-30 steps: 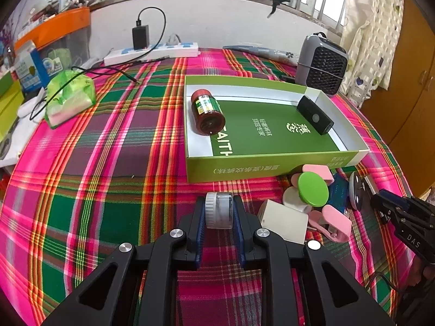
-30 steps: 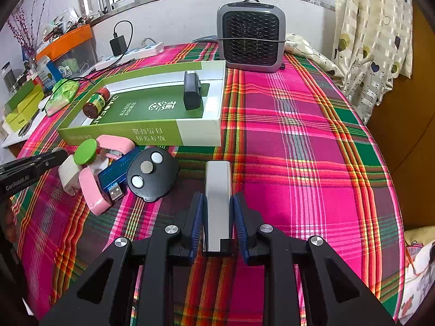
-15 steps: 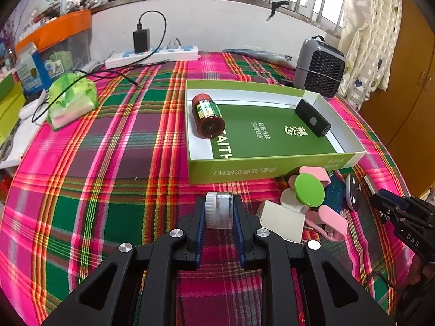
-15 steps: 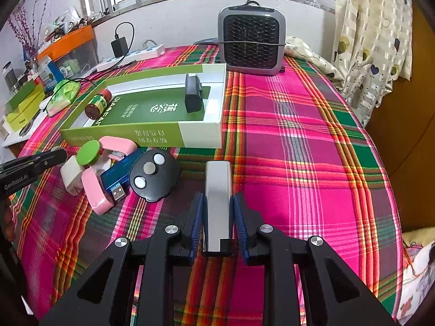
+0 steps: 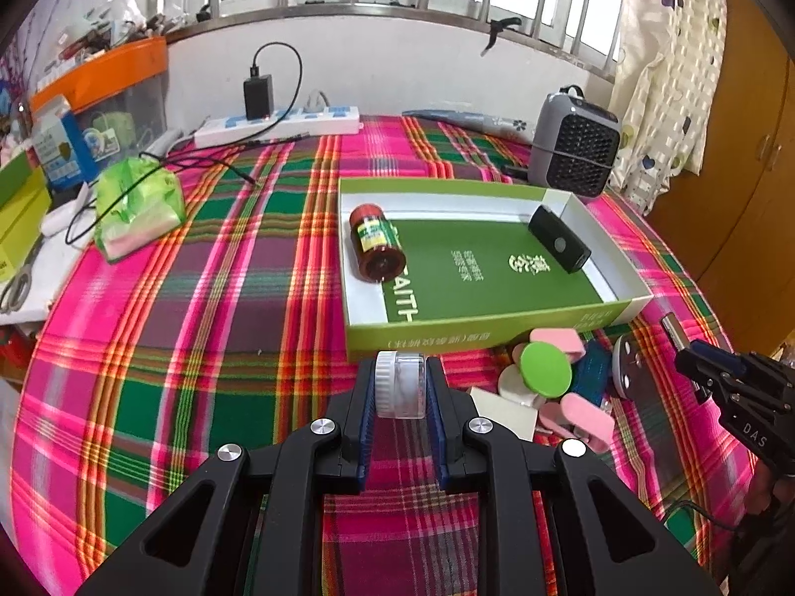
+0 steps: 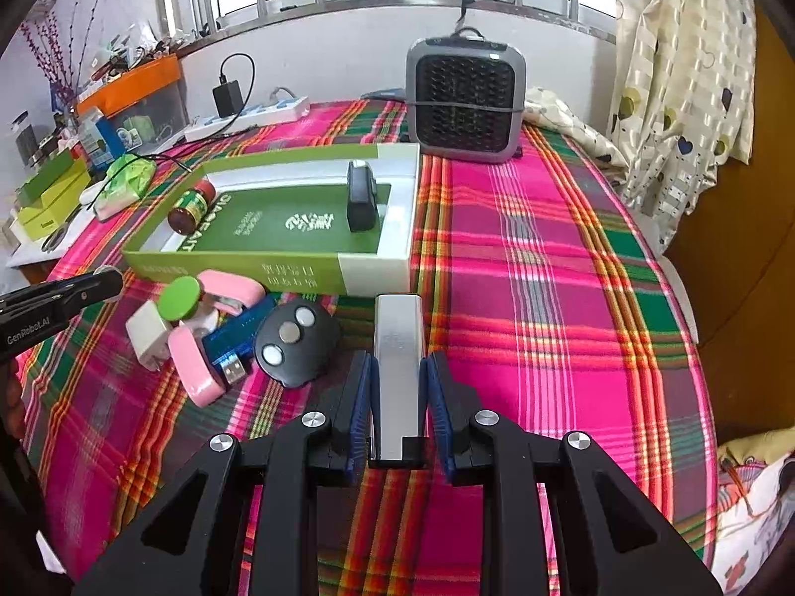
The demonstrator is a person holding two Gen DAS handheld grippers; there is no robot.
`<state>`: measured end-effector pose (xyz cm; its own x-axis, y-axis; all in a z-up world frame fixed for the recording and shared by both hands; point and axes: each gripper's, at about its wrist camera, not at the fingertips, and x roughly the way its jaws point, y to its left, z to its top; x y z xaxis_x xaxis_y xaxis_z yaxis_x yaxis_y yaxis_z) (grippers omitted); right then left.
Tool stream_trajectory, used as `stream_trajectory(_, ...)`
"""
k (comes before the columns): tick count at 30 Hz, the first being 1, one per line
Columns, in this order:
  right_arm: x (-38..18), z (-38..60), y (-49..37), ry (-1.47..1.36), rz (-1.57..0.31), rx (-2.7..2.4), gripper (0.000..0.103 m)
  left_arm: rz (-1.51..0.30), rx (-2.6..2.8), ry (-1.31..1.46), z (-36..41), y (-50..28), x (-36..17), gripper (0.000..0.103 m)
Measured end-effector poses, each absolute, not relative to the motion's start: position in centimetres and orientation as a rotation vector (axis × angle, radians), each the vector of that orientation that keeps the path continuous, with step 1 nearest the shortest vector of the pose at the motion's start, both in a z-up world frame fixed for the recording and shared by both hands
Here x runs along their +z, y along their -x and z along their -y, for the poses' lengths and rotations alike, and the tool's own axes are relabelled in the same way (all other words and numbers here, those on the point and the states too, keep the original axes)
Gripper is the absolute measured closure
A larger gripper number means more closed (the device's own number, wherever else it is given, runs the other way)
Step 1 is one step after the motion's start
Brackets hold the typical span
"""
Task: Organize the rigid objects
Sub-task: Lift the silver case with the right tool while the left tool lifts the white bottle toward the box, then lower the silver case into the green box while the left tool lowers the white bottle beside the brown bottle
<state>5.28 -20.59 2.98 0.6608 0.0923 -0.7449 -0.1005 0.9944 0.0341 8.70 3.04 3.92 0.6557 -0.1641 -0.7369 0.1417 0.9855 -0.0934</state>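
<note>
While angled down | left tool (image 5: pixel 400 392) pinches clear jar (image 5: pixel 400 385) | right tool (image 6: pixel 397 397) pinches silver bar (image 6: pixel 397 367)

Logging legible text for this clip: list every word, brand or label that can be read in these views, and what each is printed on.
"FAITH": green box, inside floor, first letter half hidden by the red bottle.
"GenRobot.AI": left gripper, seen from the right wrist.
"DAS": right gripper, seen from the left wrist.
Chinese characters on the box's floor and front wall: too small to read.
Bottle label, blue carton: too blurred.
</note>
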Motion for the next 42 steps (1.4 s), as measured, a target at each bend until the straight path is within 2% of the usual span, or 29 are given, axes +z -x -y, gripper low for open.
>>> stream_trajectory(25, 7.2, 17.7, -11.5, 0.084, -0.814, 0.222, 0.079, -0.823, -0.219, 0.024, -1.8, -12.9, 6.0, 0.085)
stream_trajectory(42, 5.1, 15.1, -18.3, 0.115, -0.902, 0.280, 0.079, -0.887, -0.233, 0.020, -0.8, -16.2, 3.4, 0.085)
